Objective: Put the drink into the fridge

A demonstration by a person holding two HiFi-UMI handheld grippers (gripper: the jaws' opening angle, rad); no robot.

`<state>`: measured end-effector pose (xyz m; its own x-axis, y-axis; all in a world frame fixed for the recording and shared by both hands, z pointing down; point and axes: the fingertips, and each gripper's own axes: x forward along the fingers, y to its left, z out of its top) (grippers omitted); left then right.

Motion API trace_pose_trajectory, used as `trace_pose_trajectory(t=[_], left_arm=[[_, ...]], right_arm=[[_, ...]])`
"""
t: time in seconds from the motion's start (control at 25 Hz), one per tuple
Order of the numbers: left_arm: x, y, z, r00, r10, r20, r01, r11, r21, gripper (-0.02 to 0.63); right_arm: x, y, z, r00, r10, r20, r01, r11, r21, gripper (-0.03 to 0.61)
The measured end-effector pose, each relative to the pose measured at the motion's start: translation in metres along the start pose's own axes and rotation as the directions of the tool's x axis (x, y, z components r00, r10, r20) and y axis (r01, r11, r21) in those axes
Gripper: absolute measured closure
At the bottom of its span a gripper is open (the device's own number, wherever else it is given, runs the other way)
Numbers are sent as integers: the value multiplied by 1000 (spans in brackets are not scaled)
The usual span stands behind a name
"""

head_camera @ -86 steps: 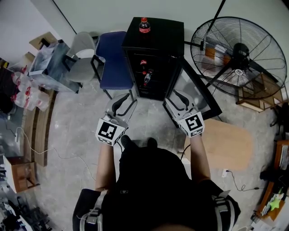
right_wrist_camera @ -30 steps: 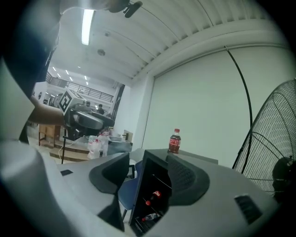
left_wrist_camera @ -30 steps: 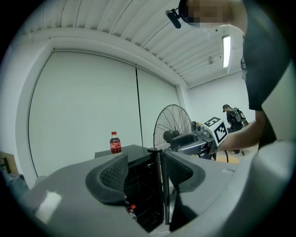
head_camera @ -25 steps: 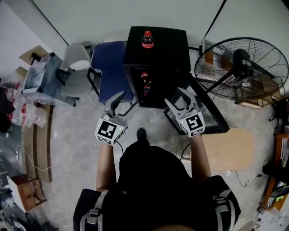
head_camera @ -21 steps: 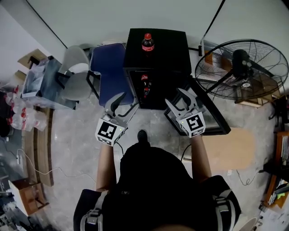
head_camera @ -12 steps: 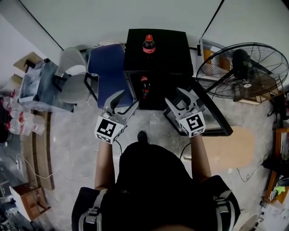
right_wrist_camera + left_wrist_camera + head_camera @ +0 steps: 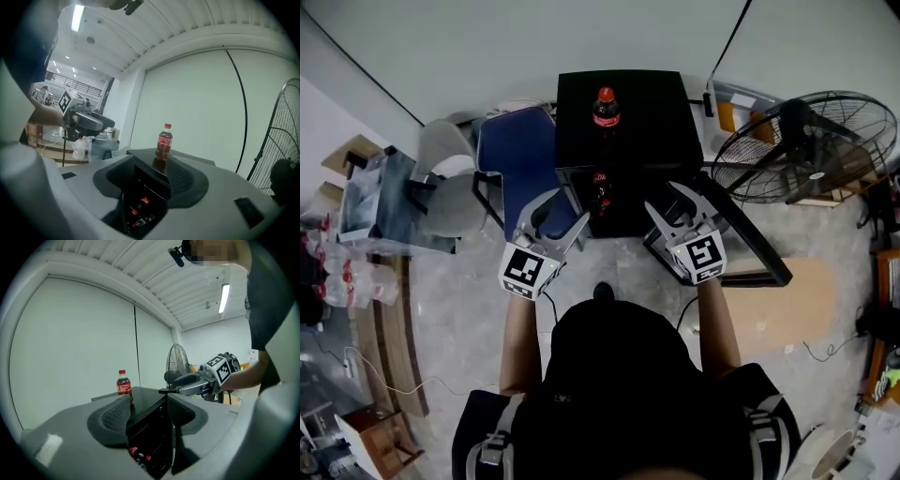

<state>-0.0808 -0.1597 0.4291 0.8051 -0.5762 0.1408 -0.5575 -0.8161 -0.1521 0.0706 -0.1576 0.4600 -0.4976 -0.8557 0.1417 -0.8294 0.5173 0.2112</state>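
A cola bottle [image 7: 605,106] with a red cap stands upright on top of the black mini fridge [image 7: 652,112]; it also shows as the bottle [image 7: 123,384] and the bottle [image 7: 164,140] in the two gripper views. The fridge door [image 7: 748,246] hangs open to the right, and more bottles [image 7: 142,205] lie on the shelves inside. My left gripper [image 7: 564,208] is open and empty in front of the fridge's left side. My right gripper [image 7: 667,199] is open at the doorway; its jaws have just been closing a little, with nothing between them. Both are well short of the bottle.
A blue chair [image 7: 518,155] stands right beside the fridge on the left, with a grey chair [image 7: 450,183] beyond it. A large standing fan [image 7: 806,145] is on the right behind the open door. A tan board [image 7: 792,300] lies on the floor at right.
Both grippers have moved forward to the fridge front. The right jaws look slightly narrower. The bottle on top has not moved.
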Motion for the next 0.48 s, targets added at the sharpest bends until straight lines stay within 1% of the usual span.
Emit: trace_pose_trajectory(t=[0.2,0.32,0.48], left_arm=[[6,11,-4,1000,-20,2,20,1000,1,368],[6,17,-6,999,-32,-3,32,999,8,368],[3,25,-6,999,-39,-5,39,999,12,368]], right_arm=[[11,-5,-3,999,-31,-7,32,999,11,364],[18,-10,-6,997,-68,-24,68,998,16,374],[27,-16,-1,995,-103,-18,103,994,38,375]])
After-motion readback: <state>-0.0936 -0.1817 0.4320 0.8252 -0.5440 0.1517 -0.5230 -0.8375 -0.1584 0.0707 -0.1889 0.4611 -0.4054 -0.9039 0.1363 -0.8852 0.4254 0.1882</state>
